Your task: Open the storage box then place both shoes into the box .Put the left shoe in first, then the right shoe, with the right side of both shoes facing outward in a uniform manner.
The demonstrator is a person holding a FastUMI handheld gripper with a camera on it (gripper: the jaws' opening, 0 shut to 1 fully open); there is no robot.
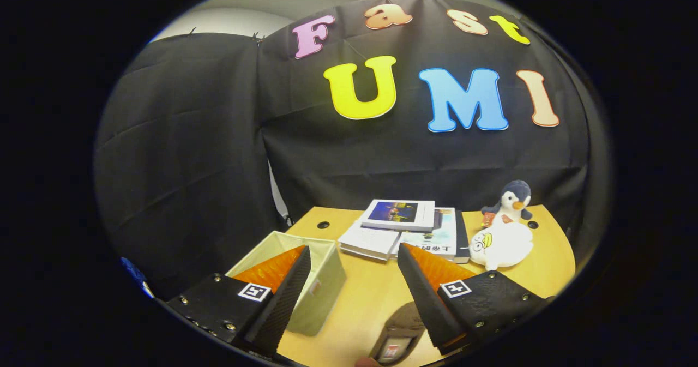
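I judge the storage box (305,280) already open, so with my gripper (354,258) spread wide and empty, I must next drop to the shoe (398,334) just beside the box.

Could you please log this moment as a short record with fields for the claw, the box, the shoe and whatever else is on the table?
claw: claw open, fingers spread wide, nothing between them
storage box: storage box pale fabric, top open, behind the left finger at the table's near left
shoe: shoe brown, on the table just inside the right finger, not gripped
other items: stack of books beyond the fingers; plush penguin beside them, behind a white plush toy
surface: wooden table
task stage: no shoe visibly in the box
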